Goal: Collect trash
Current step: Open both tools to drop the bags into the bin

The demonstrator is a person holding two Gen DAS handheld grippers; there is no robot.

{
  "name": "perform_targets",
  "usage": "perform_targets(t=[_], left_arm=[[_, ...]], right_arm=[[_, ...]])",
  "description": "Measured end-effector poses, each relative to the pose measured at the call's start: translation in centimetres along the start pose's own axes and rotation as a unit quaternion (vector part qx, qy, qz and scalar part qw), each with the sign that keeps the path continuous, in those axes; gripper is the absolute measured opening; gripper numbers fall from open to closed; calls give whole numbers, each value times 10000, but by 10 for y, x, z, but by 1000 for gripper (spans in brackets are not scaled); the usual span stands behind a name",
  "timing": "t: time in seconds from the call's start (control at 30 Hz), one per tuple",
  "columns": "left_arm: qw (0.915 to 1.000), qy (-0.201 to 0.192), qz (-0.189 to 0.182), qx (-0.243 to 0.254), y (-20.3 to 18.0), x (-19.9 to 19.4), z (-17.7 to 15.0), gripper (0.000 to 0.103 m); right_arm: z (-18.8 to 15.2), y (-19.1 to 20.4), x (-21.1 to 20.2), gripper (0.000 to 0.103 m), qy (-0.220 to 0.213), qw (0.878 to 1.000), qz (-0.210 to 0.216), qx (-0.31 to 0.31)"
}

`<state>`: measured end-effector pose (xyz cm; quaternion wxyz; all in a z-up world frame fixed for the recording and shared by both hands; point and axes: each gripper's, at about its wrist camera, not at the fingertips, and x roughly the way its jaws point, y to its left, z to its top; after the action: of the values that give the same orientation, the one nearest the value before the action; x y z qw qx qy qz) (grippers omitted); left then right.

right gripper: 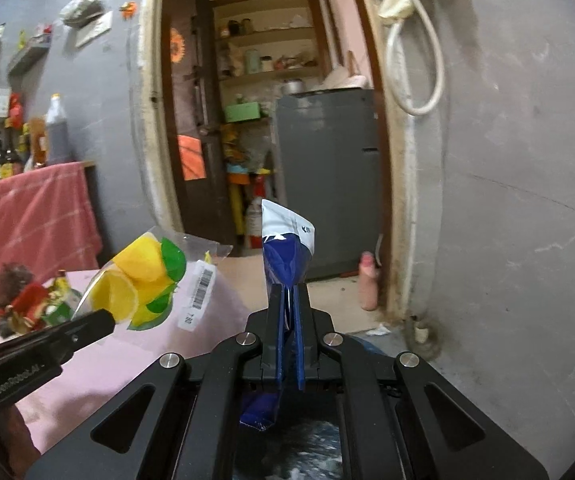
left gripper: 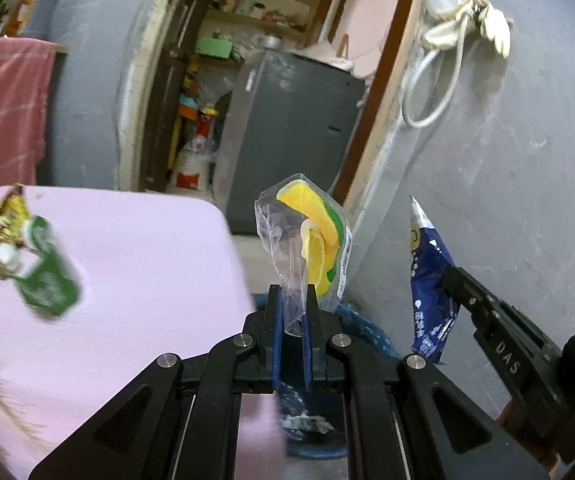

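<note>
Below both tongs, a blurred blue bin [left gripper: 361, 322] sits mostly hidden.

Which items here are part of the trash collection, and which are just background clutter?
Job:
- clear plastic wrapper with yellow and green print, clamped in left gripper
- blue and white foil packet, clamped in right gripper
- crumpled wrappers on pink table

Lying about:
- grey fridge
- pink checked cloth
- dark bottles

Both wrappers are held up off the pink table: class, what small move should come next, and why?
Probably carry both down over the blue bin seen just below the grippers. The left gripper is shut on the clear lemon-print wrapper, the right gripper on the blue wrapper, so both pieces are already off the pink table; more litter waits there.
</note>
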<state>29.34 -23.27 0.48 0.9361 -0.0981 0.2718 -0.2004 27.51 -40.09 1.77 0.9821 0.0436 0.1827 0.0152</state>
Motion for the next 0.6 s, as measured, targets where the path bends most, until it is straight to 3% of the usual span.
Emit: perform_targets(t=[0.33,0.6], left_arm=[[9956,921,182,60,-9,60,-15,6],[9942,1064,124,100,-6,73,-17,9]], right_arm=[[-30,-35,31,3,730,9968,-88,306],[-40,-41,38,4,1012,9942,-31,373]])
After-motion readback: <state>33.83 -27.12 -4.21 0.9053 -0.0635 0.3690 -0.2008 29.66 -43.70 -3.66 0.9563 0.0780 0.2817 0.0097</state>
